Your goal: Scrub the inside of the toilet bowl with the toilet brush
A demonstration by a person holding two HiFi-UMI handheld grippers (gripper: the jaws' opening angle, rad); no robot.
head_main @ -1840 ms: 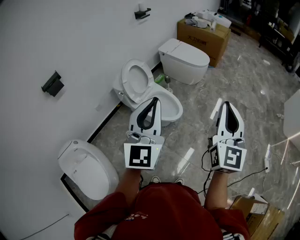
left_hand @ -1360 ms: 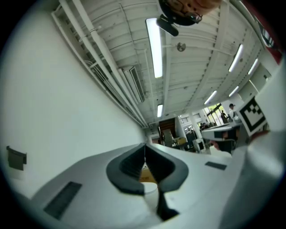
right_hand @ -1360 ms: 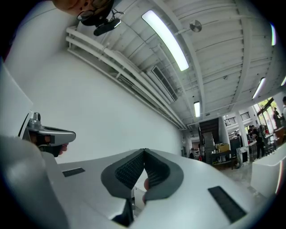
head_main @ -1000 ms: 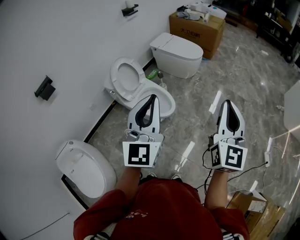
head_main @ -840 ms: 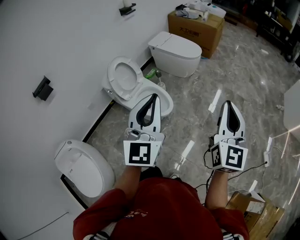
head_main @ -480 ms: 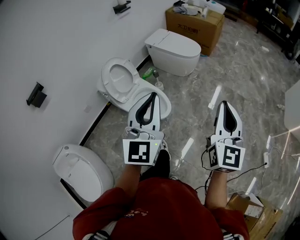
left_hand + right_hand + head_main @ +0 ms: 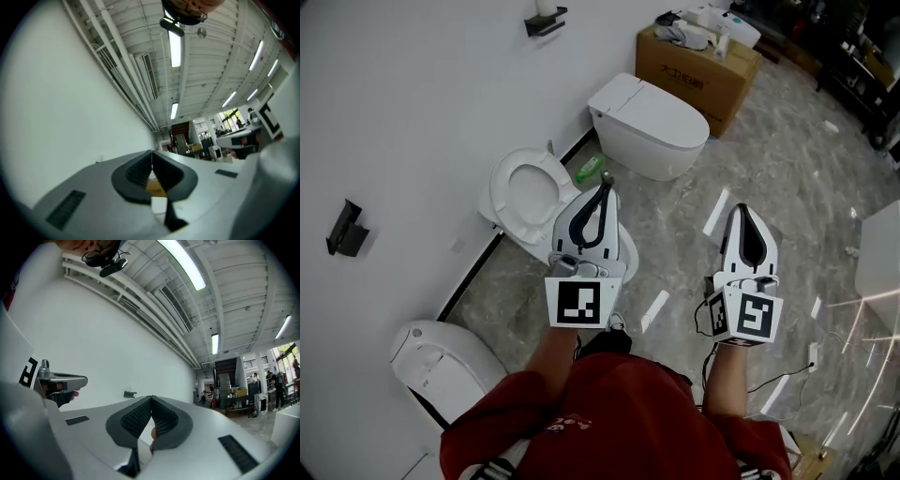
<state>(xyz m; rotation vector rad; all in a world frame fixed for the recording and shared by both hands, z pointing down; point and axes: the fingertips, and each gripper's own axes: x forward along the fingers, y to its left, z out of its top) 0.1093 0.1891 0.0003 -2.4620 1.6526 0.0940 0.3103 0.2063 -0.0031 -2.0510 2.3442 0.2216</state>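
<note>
An open white toilet stands against the wall with its seat ring (image 7: 504, 208) raised. Its bowl (image 7: 627, 260) lies mostly hidden under my left gripper (image 7: 605, 187). That gripper hovers above the bowl, its jaws shut and empty, tips meeting in the left gripper view (image 7: 151, 153). The toilet brush is barely visible: only a thin dark handle (image 7: 609, 175) shows at the left gripper's tip, beside a green bottle (image 7: 589, 169). My right gripper (image 7: 738, 210) hangs over the marble floor to the right, also shut with nothing in it (image 7: 151, 398).
A closed white toilet (image 7: 649, 112) sits beyond the open one, another (image 7: 441, 361) at the lower left. A cardboard box (image 7: 698, 64) with clutter on top stands at the back. Black wall fixtures (image 7: 344, 228) hang on the white wall. A cable (image 7: 769, 380) trails on the floor.
The person has walked forward along the wall. Both grippers moved with them, and the open toilet now lies under the left gripper. Both jaws stayed shut.
</note>
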